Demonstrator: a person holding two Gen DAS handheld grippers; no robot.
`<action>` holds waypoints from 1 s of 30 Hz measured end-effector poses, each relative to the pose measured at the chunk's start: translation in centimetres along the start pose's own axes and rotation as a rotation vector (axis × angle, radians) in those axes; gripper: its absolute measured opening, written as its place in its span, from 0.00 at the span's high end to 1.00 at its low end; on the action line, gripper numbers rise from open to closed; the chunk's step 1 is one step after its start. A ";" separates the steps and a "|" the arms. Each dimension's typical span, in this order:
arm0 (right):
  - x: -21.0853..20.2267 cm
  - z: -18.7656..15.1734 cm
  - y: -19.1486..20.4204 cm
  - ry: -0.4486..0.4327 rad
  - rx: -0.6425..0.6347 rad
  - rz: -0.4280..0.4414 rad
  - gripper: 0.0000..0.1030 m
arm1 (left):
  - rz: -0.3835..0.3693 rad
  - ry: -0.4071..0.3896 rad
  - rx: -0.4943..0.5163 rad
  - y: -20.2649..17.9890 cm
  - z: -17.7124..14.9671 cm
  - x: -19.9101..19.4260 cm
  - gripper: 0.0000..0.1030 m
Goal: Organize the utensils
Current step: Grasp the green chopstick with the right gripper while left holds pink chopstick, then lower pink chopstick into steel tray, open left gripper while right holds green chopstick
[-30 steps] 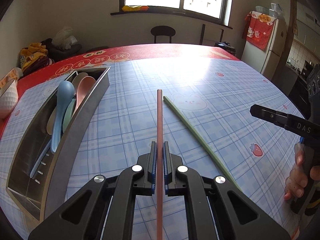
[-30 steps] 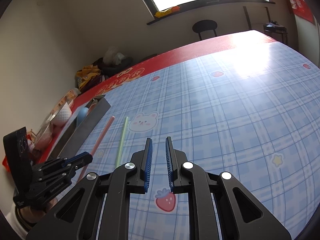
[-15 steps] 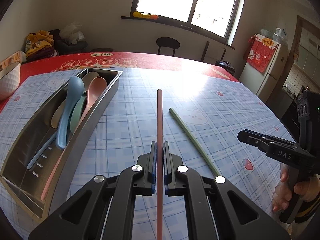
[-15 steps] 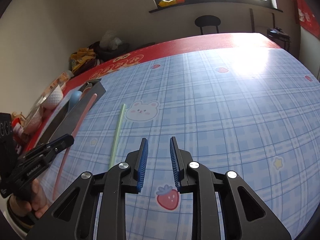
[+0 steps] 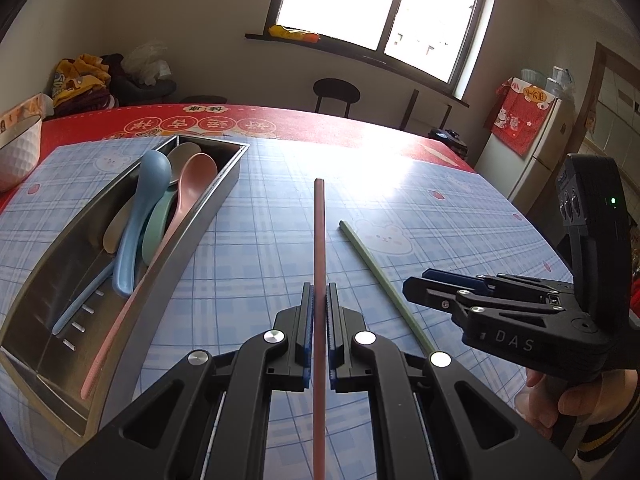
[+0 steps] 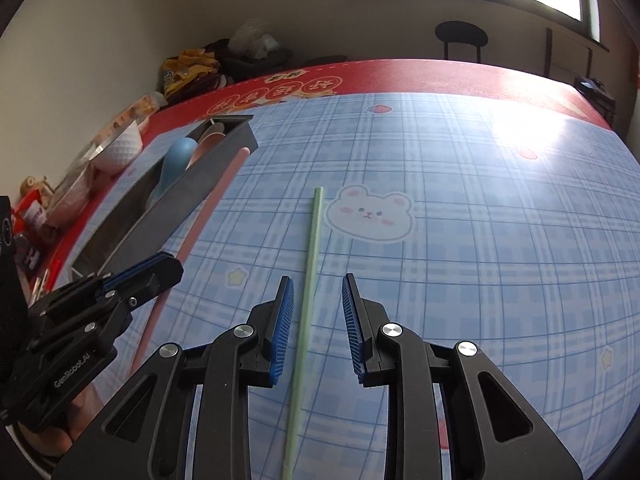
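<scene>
- The left tool is clenched on a pink chopstick, its blue pads pressed against the stick from both sides; the stick runs straight out ahead between them.
- From the right wrist view, the pink chopstick reaches toward the near corner of the metal utensil tray; whether its tip touches the tray wall cannot be told.
- The right tool is released, its fingers spread wide on either side of a green chopstick that lies flat on the bench.
- The green chopstick lies just right of the pink one, its far end beside a bear printed on the blue plaid cloth.
- The metal utensil tray sits on the left of the bench and holds a blue spoon, a pink spoon, a green spoon and a beige spoon, bowls toward the far end.
- A second pink chopstick leans along the tray's right wall, and a pale blue stick lies on the tray floor.
- A white dimpled bowl stands on the red border at the far left.
- The person's right hand grips the right tool's handle.
</scene>
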State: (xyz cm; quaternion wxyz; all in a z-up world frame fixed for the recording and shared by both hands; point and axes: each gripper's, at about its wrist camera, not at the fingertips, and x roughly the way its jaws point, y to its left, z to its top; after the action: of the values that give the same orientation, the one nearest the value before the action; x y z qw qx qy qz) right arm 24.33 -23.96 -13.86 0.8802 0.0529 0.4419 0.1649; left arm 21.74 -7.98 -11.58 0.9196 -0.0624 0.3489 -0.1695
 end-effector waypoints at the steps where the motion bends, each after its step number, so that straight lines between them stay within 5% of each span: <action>1: 0.3 0.0 0.2 0.006 -0.008 -0.004 0.75 | 0.000 0.000 -0.001 0.0 0.0 0.0 0.94; 12: 1.1 -0.6 1.2 0.025 -0.083 -0.057 0.77 | -0.002 0.003 -0.001 0.0 0.0 0.0 0.94; 18: 1.0 -0.4 -0.2 0.014 -0.015 -0.021 0.94 | -0.003 0.007 -0.004 0.0 0.0 0.1 0.94; 25: -2.2 -1.3 -2.3 -0.155 0.082 0.067 0.94 | -0.007 0.009 -0.005 0.1 0.0 0.2 0.94; 30: -2.6 -1.3 -3.9 -0.179 0.156 0.098 0.94 | -0.003 0.008 -0.005 0.1 0.0 0.3 0.94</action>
State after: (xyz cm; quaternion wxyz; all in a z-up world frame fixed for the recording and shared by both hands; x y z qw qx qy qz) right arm 22.82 -28.58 -13.59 0.9001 0.1571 0.3701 0.1677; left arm 21.98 -8.00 -11.74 0.9178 -0.0644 0.3528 -0.1703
